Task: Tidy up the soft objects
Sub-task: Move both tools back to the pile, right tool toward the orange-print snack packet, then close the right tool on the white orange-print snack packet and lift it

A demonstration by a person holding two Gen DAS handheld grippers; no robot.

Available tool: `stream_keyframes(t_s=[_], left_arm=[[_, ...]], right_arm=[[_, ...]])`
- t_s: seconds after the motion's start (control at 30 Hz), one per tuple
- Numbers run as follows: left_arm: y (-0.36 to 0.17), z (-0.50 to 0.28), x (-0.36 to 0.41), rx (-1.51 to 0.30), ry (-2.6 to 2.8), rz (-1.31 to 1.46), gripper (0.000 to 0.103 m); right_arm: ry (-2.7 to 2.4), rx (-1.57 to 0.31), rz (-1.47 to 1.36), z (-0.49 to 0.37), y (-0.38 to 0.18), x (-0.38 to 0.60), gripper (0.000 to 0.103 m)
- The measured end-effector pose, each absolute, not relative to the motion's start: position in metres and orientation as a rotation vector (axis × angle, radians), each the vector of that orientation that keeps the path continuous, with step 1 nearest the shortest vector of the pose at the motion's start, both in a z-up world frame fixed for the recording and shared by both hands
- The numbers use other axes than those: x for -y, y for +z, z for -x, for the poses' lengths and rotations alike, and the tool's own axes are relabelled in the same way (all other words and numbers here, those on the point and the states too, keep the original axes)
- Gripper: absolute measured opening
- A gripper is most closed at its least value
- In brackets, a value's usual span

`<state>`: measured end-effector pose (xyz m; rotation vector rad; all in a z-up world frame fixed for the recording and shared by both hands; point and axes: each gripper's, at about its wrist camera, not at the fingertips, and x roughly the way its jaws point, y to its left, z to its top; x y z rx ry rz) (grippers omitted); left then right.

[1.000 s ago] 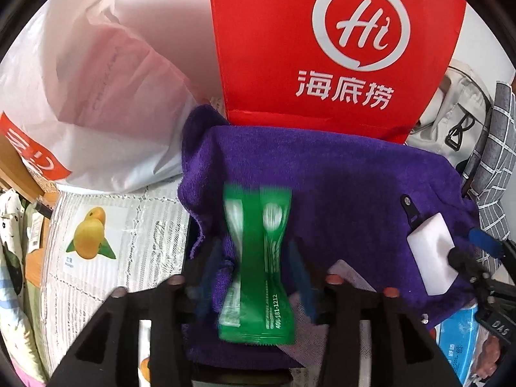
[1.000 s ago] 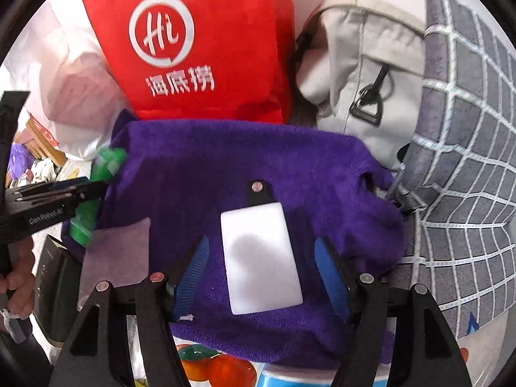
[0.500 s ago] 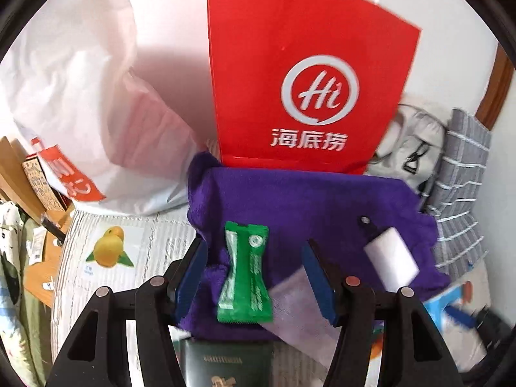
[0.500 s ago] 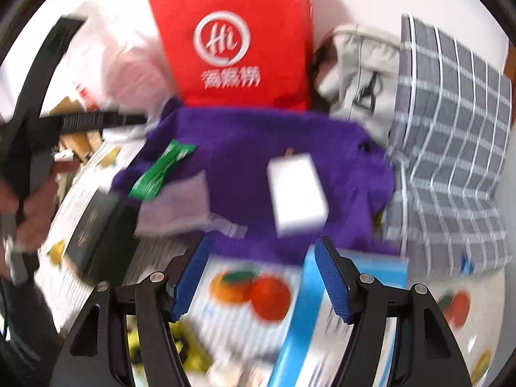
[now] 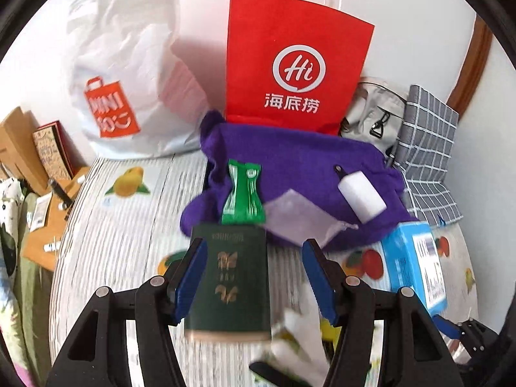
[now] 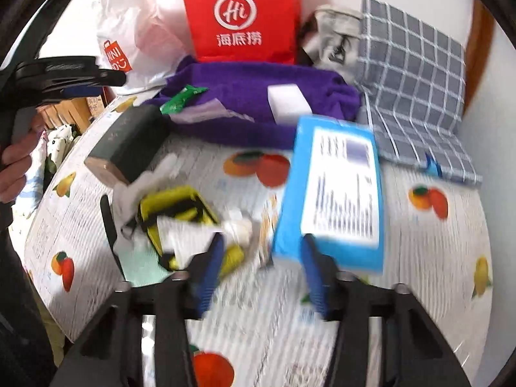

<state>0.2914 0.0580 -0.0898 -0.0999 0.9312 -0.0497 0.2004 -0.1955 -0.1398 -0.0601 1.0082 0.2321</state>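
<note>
A green foil packet [image 5: 242, 193], white foam block [image 5: 362, 197] and pale pouch [image 5: 298, 217] are lying on the purple towel [image 5: 300, 161]. The left gripper [image 5: 253, 279] is hanging half-open and empty; the right gripper [image 6: 262, 272], also empty, has just been narrowing. Yellow clutter [image 6: 175, 213] is waiting unsorted.

Both wrist cameras are looking steeply down and forward, close above the fruit-printed tablecloth [image 6: 419, 258], sharing the purple fleece towel [image 5: 306, 158] and red paper bag [image 6: 242, 16].
</note>
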Motion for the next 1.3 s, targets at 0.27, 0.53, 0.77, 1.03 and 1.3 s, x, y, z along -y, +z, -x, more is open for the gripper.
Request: stream_keyframes(t_s=[0.27,0.53,0.77,1.03,1.3], left_arm=[[-0.096,-0.254,-0.062,-0.948,-0.041,0.105,0.059],[-0.112,-0.236,-0.072,-0.984,-0.019,0.113,0.059],[-0.119,-0.233,-0.069,-1.002,-0.03,0.109,0.059],[-0.117,-0.226,-0.064,-1.004,-0.04,0.095,0.059],[-0.105,-0.21,-0.051,-0.985,-0.049,0.079,0.059]], right_arm=[[0.233,-1.013,0.011,-0.194,-0.156,0.194,0.024],[0.18,-1.016,-0.025,-0.203,-0.169,0.189,0.021],[0.148,-1.015,-0.065,-0.207,-0.178,0.196,0.0],[0.205,-1.003,-0.107,-0.19,-0.165,0.204,0.0],[0.21,-0.992,-0.085,-0.152,-0.15,0.226,0.0]])
